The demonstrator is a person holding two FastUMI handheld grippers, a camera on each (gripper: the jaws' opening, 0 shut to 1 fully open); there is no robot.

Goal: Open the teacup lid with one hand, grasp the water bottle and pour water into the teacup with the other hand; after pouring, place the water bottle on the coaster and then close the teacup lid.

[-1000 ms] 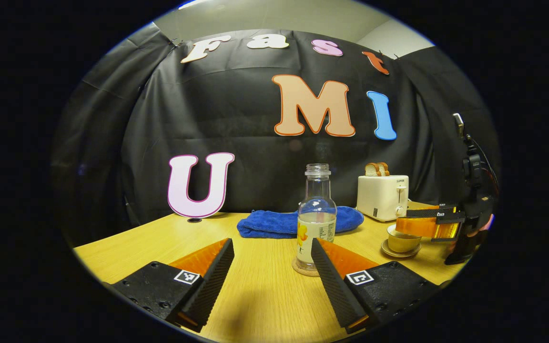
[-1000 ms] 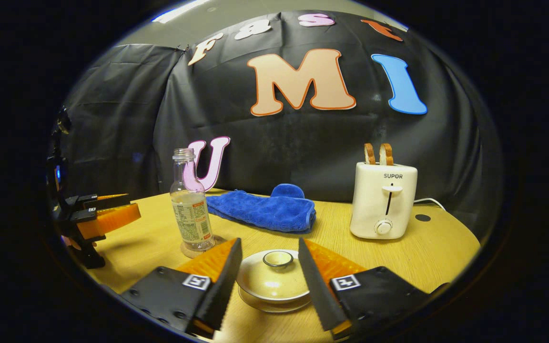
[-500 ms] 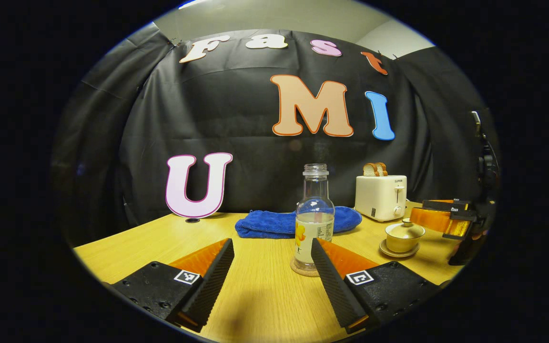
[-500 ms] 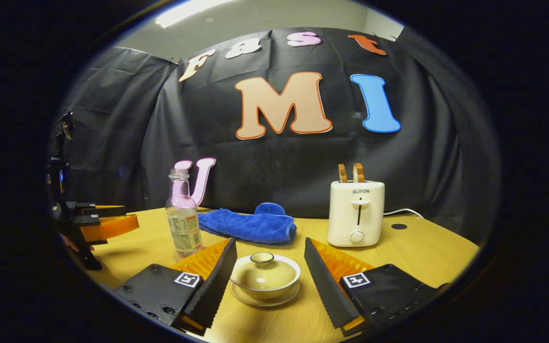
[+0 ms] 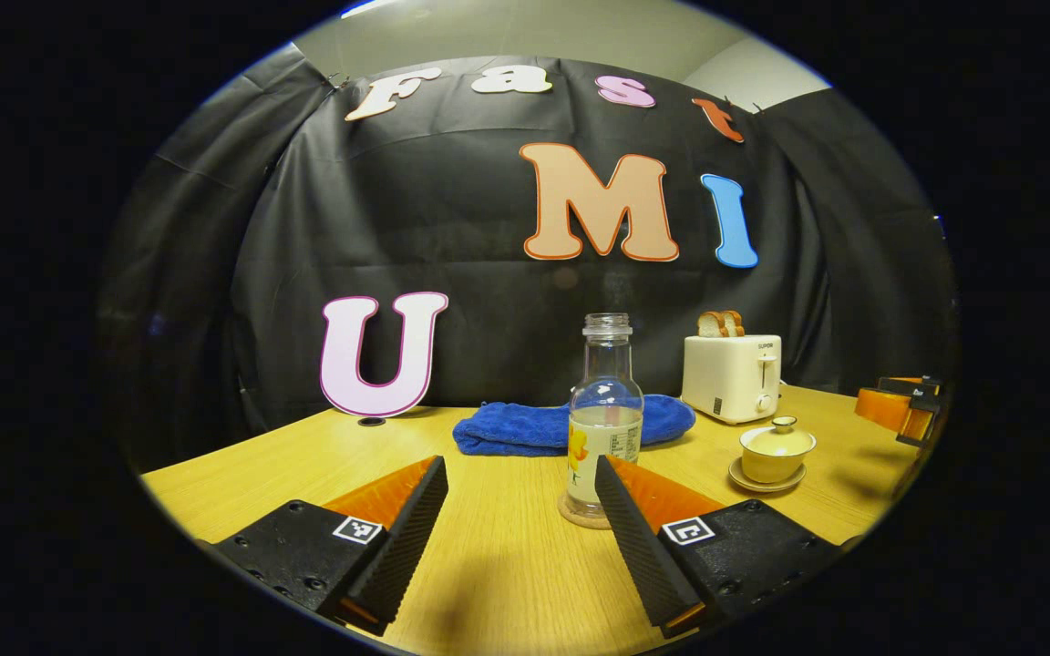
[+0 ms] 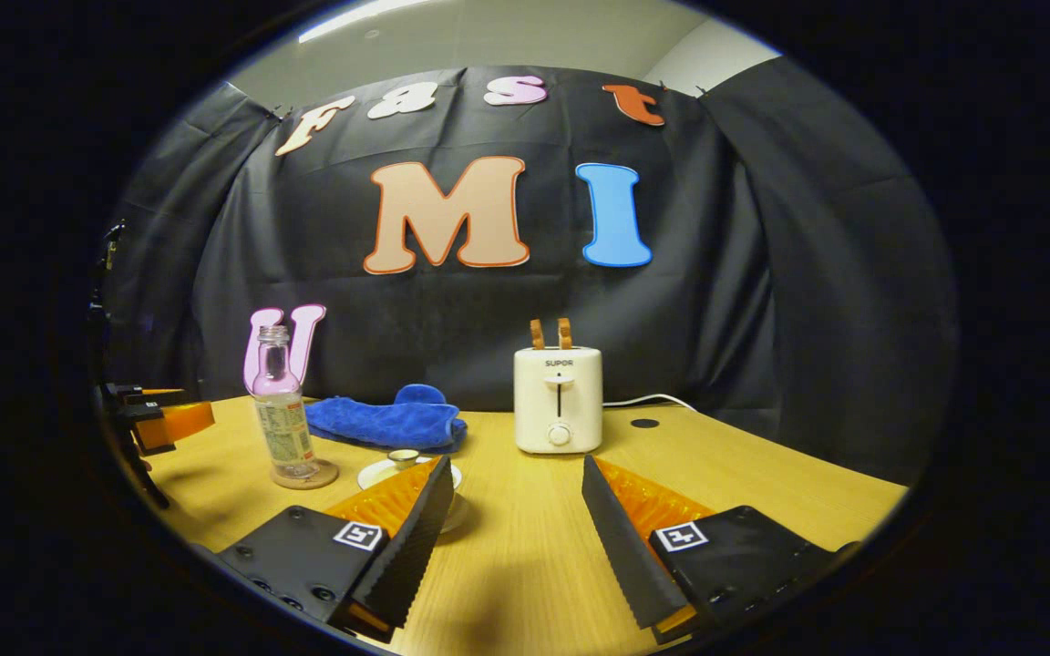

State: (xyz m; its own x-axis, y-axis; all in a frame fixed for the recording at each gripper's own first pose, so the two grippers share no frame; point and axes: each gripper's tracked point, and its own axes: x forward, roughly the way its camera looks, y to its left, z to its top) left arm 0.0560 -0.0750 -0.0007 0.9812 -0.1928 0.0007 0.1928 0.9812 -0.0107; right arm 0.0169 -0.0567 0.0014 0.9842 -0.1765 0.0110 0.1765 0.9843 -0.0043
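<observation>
Two things carry this task, and both appear settled: the teacup (image 5: 772, 453) sits on its saucer with the lid (image 5: 777, 439) on, and the water bottle (image 5: 604, 421) stands upright on its round coaster (image 5: 584, 516), part full and with no cap on its mouth. Judging from that, the job looks finished or close to it.

In the left gripper view the bottle is near and just right of centre, the teacup farther right. The left gripper (image 5: 519, 528) has its fingers spread wide and holds nothing; its right finger crosses in front of the bottle's base, though whether it touches I cannot tell. The right gripper (image 6: 510, 533) is likewise spread and empty, with the teacup partly hidden behind its left finger.

The risk, as I judge it, is a careless sweep by the left gripper clipping the open bottle and spilling it towards the blue towel (image 5: 539, 426) or the teacup.

The left gripper view gives the whole teacup, lid seated; the right gripper view gives the toaster (image 6: 557, 399) square on, and the table (image 6: 762, 465) to the right of it.
</observation>
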